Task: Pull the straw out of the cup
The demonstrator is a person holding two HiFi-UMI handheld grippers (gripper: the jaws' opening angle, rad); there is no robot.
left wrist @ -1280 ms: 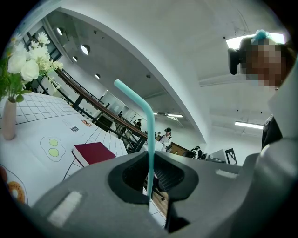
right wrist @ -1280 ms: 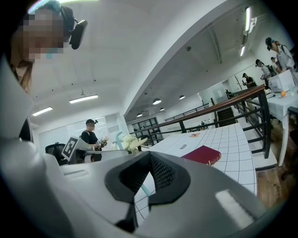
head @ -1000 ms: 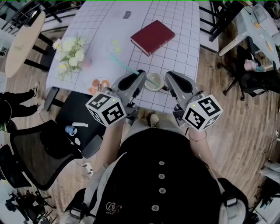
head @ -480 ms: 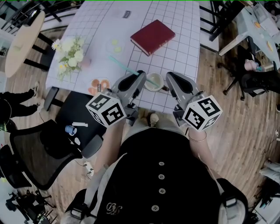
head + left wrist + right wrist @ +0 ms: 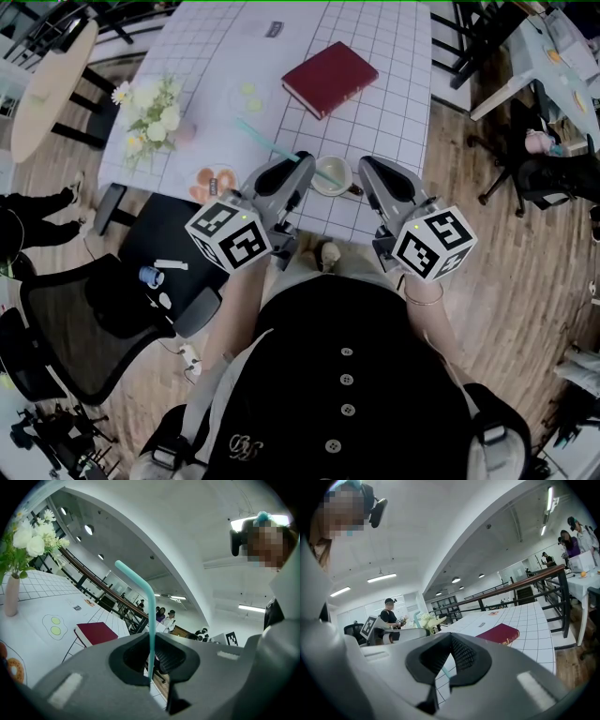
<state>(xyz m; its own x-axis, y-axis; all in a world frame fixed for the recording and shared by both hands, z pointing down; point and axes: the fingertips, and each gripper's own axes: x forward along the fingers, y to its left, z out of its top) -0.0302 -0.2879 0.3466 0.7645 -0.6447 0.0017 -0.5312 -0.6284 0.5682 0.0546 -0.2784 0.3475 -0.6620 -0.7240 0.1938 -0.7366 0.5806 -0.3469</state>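
A white tablecloth (image 5: pixel 394 56) gridded with thin dark lines is shown, with a dark red book (image 5: pixel 330 79) at far right, white flowers (image 5: pixel 150 105) at left and a teal straw (image 5: pixel 264 140).

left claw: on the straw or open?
Shut on it: the left claw pinches the teal straw between its jaws.

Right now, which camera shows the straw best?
The left gripper view: the straw stands nearly full length, pinched between its jaws. The head view shows a thin teal line; the right gripper view, only a sliver.
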